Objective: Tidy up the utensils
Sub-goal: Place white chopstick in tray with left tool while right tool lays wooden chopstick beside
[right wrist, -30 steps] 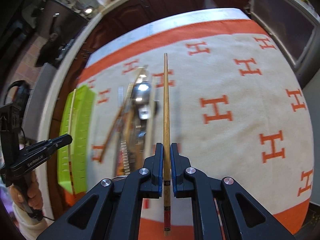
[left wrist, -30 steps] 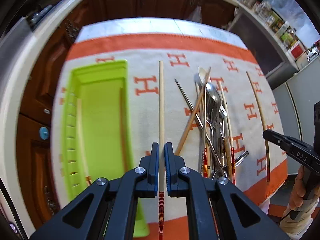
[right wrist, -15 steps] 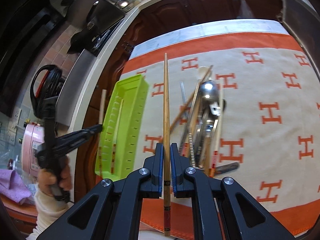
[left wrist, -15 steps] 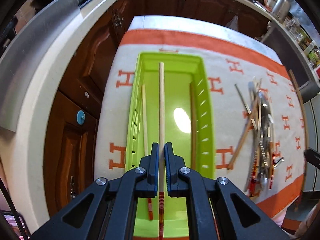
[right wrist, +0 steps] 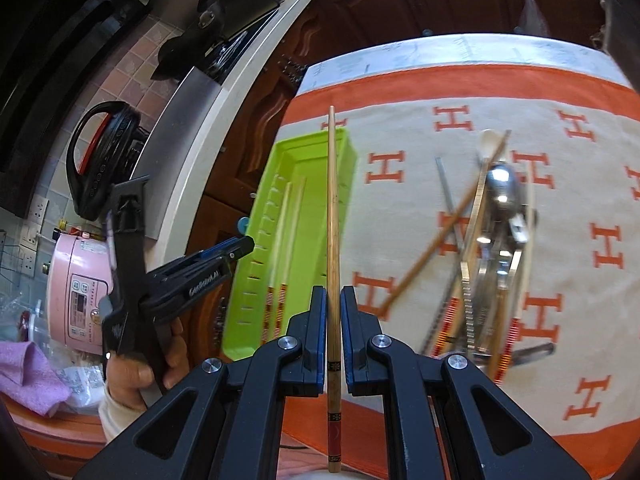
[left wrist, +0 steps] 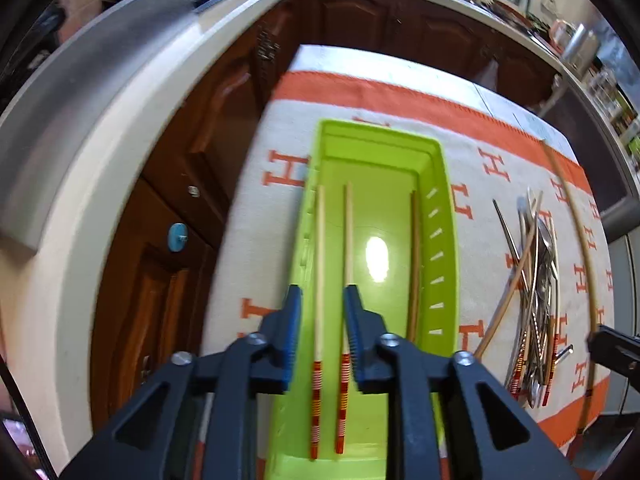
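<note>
The left hand-held gripper, jaws just opened, straddles pale chopsticks lying loose in the green tray.

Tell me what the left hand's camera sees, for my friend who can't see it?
The left gripper, jaws just opened, hangs over a green tray holding three chopsticks. More utensils sit piled on the cloth.

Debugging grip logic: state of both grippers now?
Left gripper: open, jaws just opened, no longer gripping chopsticks.
Right gripper: shut on dark chopstick.
</note>
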A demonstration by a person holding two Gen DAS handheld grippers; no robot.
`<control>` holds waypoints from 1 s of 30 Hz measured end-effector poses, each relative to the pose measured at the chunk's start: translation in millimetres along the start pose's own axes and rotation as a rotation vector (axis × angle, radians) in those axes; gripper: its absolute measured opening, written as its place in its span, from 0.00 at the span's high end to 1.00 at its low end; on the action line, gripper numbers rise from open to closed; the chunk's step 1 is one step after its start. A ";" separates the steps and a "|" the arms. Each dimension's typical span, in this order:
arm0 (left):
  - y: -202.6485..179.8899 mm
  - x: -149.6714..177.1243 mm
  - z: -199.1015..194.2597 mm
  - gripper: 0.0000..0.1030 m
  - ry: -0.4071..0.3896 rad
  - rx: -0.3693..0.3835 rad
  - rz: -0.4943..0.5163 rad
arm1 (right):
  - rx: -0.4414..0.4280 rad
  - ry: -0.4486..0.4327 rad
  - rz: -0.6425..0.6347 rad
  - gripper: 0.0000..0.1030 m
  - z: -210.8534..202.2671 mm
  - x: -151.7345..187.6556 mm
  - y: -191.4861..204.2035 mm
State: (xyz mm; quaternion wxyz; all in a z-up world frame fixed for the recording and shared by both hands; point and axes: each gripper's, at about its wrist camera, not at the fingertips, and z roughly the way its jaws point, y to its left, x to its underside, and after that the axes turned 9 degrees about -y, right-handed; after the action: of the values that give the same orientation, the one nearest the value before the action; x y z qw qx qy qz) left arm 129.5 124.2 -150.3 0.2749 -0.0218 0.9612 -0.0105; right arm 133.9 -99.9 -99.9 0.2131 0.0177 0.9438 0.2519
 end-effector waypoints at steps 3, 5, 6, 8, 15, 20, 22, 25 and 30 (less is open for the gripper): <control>6.8 6.4 -18.0 0.60 -0.042 -0.031 -0.021 | -0.016 0.027 0.014 0.93 19.3 -1.9 14.3; 12.6 11.5 -28.7 0.49 -0.071 -0.043 -0.038 | -0.026 0.041 0.019 0.93 32.2 -2.4 22.2; 15.9 13.7 -33.3 0.48 -0.084 -0.061 -0.045 | -0.029 0.050 0.021 0.93 39.7 -2.4 26.8; 23.1 17.7 -40.5 0.48 -0.101 -0.098 -0.059 | -0.036 0.072 0.026 0.93 54.0 -1.9 34.5; 45.7 31.5 -57.3 0.41 -0.138 -0.178 -0.090 | -0.039 0.120 0.021 0.93 98.5 1.6 58.4; 49.5 36.0 -57.0 0.37 -0.137 -0.192 -0.098 | -0.017 0.121 0.015 0.90 117.4 3.9 67.8; 49.4 36.9 -56.3 0.37 -0.134 -0.190 -0.101 | -0.021 0.128 0.019 0.83 119.1 4.8 66.5; 48.0 37.5 -55.1 0.37 -0.132 -0.185 -0.102 | -0.019 0.111 0.028 0.77 117.3 5.2 63.1; 46.3 38.2 -54.8 0.37 -0.132 -0.194 -0.098 | 0.001 0.076 0.016 0.77 101.0 7.1 57.4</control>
State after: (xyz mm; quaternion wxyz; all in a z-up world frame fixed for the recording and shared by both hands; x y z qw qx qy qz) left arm 66.5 169.0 -125.5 0.3333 -0.0959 0.9353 0.0705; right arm 164.7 -1.5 -154.0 0.1752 0.0157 0.9511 0.2538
